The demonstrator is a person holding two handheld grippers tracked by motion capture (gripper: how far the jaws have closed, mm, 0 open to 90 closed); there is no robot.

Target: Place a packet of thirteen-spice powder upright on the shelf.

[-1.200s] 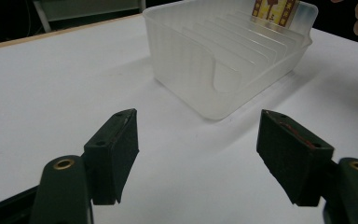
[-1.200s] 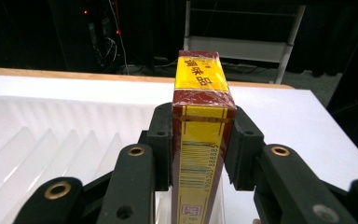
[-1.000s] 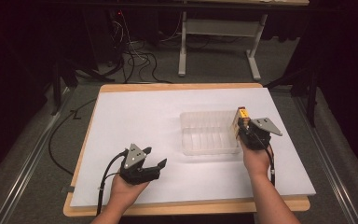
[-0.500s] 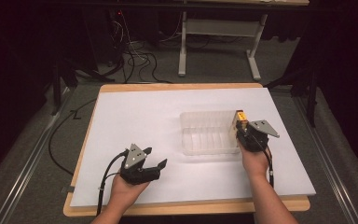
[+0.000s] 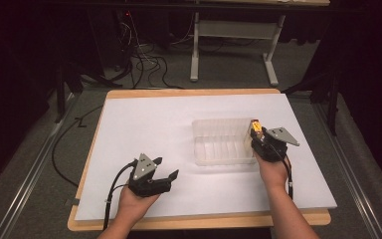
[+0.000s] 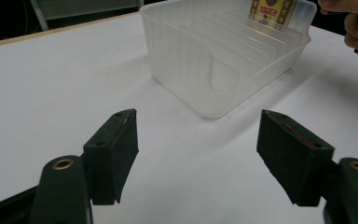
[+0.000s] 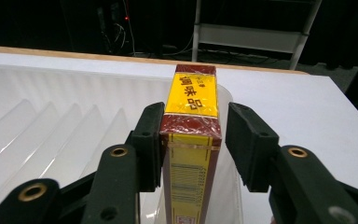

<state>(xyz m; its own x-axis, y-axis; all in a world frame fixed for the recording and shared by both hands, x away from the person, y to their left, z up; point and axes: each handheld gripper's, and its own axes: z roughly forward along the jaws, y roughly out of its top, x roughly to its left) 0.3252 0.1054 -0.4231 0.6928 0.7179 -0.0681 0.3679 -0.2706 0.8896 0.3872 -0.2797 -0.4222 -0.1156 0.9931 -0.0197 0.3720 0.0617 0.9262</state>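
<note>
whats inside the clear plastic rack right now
One yellow and red box stands upright in the end slot of the clear rack, between the right gripper's just-opened jaws. Other slots look empty; the box's bottom is hidden.

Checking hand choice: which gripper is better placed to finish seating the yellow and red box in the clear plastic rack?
Right gripper: its jaws, just opening, flank the yellow and red box in the clear slotted plastic rack.
</note>
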